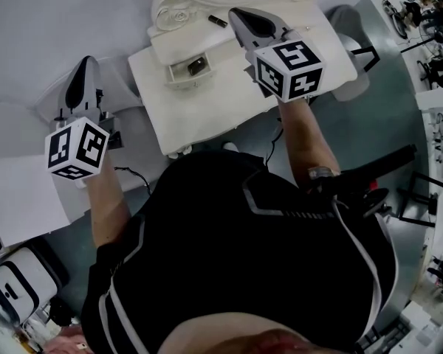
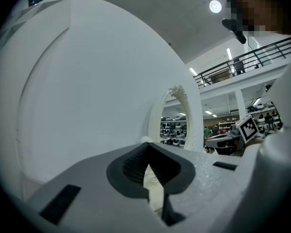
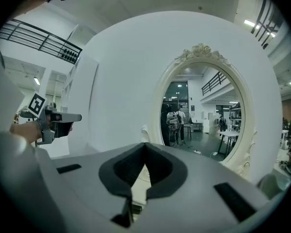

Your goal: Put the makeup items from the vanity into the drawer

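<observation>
The white vanity stands ahead of me with its oval mirror at the back. Its small drawer is pulled open, and a dark item lies inside. Another small dark makeup item rests on the vanity top near the mirror base. My right gripper hovers over the vanity top just right of that item, shut and holding nothing. My left gripper hangs left of the vanity, off the table, also shut and holding nothing. The mirror's frame shows in the left gripper view.
A white curved wall runs behind and left of the vanity. A white sheet and white cases lie at lower left. A grey seat and dark cables and frame are on the right.
</observation>
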Action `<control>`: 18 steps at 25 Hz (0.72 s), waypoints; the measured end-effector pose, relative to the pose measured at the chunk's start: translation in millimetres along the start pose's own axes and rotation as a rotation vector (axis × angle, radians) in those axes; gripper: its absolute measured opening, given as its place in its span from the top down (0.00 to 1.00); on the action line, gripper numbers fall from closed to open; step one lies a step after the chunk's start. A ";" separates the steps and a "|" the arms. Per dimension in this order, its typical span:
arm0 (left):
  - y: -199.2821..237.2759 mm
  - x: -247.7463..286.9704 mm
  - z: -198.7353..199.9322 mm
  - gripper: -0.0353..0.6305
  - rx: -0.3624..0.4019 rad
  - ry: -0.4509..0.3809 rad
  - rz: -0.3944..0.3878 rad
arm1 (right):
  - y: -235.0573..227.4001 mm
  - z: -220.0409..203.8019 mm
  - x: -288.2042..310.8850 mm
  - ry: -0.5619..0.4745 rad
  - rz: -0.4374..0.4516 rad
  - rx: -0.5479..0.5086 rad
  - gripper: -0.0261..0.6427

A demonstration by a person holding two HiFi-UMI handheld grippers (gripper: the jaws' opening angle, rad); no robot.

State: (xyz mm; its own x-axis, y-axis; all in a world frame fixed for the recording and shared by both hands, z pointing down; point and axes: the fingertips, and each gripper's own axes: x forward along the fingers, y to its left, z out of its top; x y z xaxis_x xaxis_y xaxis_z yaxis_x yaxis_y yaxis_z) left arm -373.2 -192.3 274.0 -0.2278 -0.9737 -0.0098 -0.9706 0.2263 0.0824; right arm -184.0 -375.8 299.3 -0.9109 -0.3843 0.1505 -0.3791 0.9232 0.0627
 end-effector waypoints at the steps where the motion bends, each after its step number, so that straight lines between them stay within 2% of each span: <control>1: 0.6 1.2 -0.4 0.94 -0.005 -0.001 0.000 | -1.1 0.1 0.3 -0.001 -0.003 -0.001 0.95; 5: 2.8 2.1 3.8 0.94 -0.033 -0.023 0.016 | -2.2 -0.3 1.8 0.000 -0.004 -0.009 0.95; 8: 1.0 3.1 8.5 0.94 0.000 -0.034 0.026 | -2.4 -2.3 3.5 0.004 0.002 -0.005 0.95; 18: 5.1 10.2 -3.9 0.94 -0.006 -0.012 0.026 | 0.2 -6.6 12.9 0.021 0.006 -0.007 0.95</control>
State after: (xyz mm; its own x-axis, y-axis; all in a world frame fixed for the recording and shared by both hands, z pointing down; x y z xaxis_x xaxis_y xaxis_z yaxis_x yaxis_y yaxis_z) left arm -380.2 -201.1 278.2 -0.2542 -0.9670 -0.0191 -0.9638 0.2516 0.0884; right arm -194.8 -380.5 307.7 -0.9095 -0.3789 0.1712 -0.3726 0.9255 0.0685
